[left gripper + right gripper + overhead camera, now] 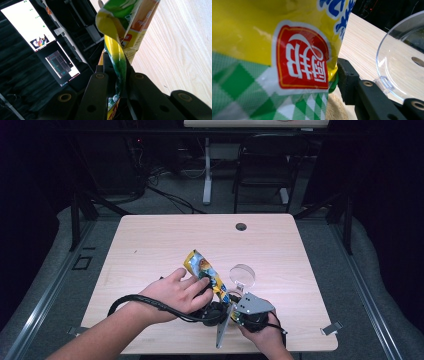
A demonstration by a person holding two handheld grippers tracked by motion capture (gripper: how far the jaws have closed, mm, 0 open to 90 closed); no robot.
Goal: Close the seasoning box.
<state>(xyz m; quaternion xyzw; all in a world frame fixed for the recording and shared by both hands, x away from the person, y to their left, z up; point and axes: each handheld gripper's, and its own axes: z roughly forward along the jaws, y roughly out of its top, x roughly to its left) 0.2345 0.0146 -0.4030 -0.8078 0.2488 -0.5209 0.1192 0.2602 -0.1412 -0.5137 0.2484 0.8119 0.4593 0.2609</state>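
Observation:
A yellow, green and blue snack bag (pixel 205 270) is held tilted above the wooden table (pixel 150 240), its upper end pointing to the far left. My left gripper (pixel 215 296), under the person's left hand, is shut on the bag's lower part. In the left gripper view both jaws pinch the bag's (pixel 125 30) folded yellow-green edge at my left gripper (pixel 116 66). My right gripper (pixel 233 304) meets the bag's near end from the right. In the right gripper view the bag (pixel 274 50) hides one jaw and the other fingertip (pixel 345 75) presses its edge.
A clear round plastic dish (pixel 242 274) lies on the table just beyond my right gripper, close to its jaw in the right gripper view (pixel 402 62). A cable hole (pixel 241 226) sits near the far edge. A black chair (pixel 265 160) stands beyond the table.

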